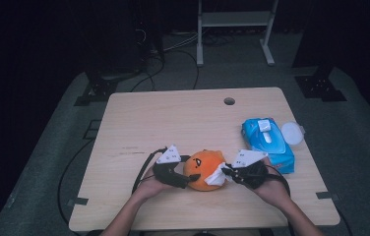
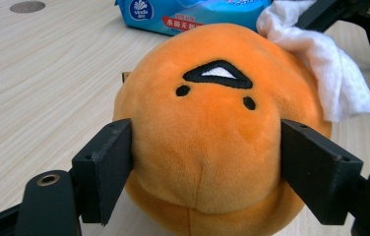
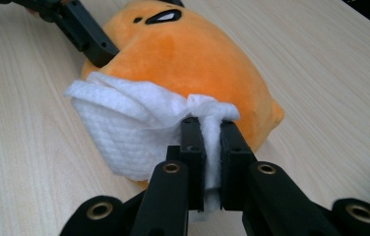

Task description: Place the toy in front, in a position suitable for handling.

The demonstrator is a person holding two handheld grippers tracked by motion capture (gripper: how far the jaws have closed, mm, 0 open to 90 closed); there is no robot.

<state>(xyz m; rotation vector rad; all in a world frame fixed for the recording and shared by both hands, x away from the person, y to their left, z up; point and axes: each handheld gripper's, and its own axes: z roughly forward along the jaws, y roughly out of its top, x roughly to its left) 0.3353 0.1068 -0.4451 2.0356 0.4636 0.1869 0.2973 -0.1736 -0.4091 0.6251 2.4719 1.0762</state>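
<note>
The work in hand is wiping an orange plush [image 1: 202,169] with a white wipe [image 1: 216,178]. The plush sits near the front edge of the table [image 1: 173,118], slightly right of its middle, between the two grippers.

The left gripper [image 2: 205,162] has its jaws spread wide around the plush, one pad pressed into each side of the soft body, so it holds the toy steady; its stitched face points up and toward this gripper's camera. The right gripper [image 3: 206,130] is closed tight on a bunched corner of the wipe [image 3: 124,132], and the rest of the sheet drapes against the plush's right side, touching the fabric.

As I judge it, setup is finished: a wipe is out of the blue pack [image 1: 269,142], which lies to the right with its lid [image 1: 291,132] flipped open, and the toy is braced. The wiping itself looks under way on one flank. The top, the face and the left side are left to do, and no dirt shows to tell how clean it is.
</note>
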